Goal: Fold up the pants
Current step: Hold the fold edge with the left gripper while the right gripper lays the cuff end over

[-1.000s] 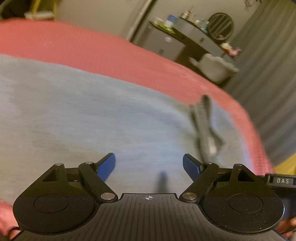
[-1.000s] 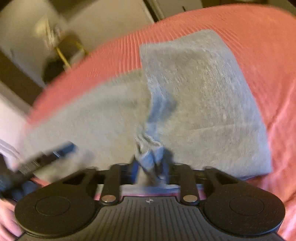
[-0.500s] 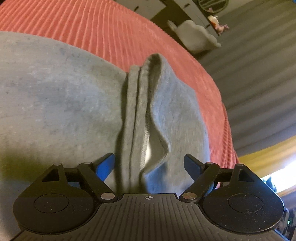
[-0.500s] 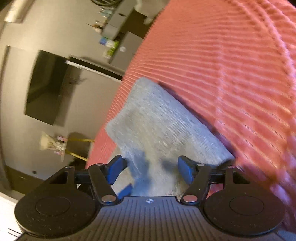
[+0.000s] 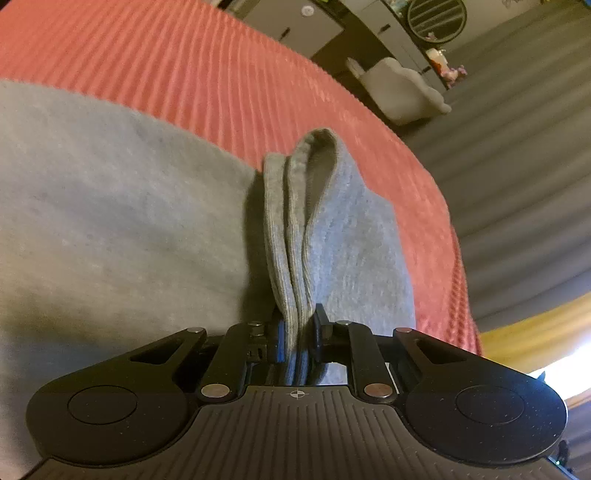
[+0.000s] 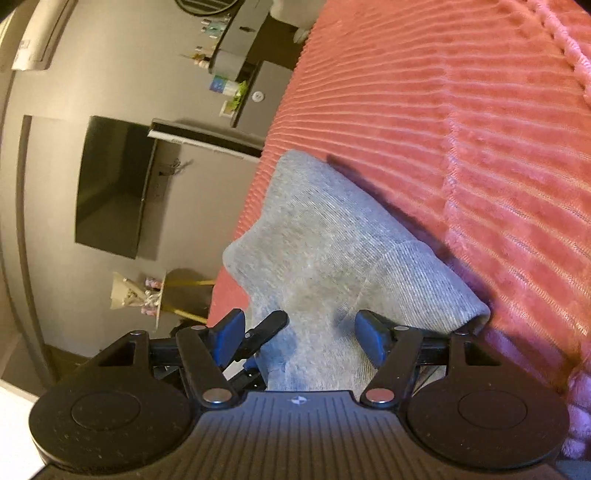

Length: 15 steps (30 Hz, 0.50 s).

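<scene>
The grey pants (image 5: pixel 110 206) lie on a ribbed pink bedspread (image 5: pixel 207 74). In the left wrist view my left gripper (image 5: pixel 296 338) is shut on the ribbed cuffs of the pants (image 5: pixel 291 236), which stand up as stacked layers between the blue pads. In the right wrist view the pants (image 6: pixel 314 236) hang as a raised fold against the bedspread (image 6: pixel 480 129). My right gripper (image 6: pixel 301 332) is open, its jaws to either side of the cloth. The other gripper's black finger (image 6: pixel 264 330) shows at its left.
Beyond the bed are a dark dresser with small items (image 5: pixel 373 33), a white cushion (image 5: pixel 402 92) and grey curtains (image 5: pixel 517 166). The right wrist view shows a wall-mounted television (image 6: pixel 110 184) and a shelf with bottles (image 6: pixel 229 88).
My left gripper has closed on the pants cuffs that stood between its open jaws. My right gripper let go of the cloth a second ago and stays open.
</scene>
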Tool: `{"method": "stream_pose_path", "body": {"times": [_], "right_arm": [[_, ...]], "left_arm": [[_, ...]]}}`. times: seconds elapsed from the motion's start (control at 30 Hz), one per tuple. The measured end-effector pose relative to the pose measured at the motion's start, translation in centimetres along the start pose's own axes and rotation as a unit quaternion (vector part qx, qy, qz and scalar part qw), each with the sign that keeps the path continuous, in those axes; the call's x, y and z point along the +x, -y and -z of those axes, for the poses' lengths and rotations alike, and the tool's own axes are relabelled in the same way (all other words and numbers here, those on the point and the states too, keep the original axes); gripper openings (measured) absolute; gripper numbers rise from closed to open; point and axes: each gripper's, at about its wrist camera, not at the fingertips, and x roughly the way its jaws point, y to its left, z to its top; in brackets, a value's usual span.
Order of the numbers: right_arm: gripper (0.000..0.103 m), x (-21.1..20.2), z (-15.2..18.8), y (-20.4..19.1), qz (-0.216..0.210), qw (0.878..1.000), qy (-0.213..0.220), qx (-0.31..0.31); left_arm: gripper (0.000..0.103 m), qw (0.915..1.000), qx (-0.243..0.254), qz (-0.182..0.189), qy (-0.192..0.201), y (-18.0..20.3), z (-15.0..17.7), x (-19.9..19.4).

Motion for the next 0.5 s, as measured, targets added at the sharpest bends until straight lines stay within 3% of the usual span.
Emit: {"method": "stream_pose_path", "body": {"times": [0.23,0.5], "right_arm": [[0.068,-0.5,0.2,-0.4,-0.03,1.0,-0.004,0.0],[0.069,0.4,0.4,-1.8,0.004,0.999,-0.02,-0.035]], "left_arm": [[0.016,0.9994,-0.006,-0.017,0.031,-2.5,-0.2,-4.2],[0.016,0.9984,0.002,-0.029,0.048,-5.6,1.0,-8.5]]}}
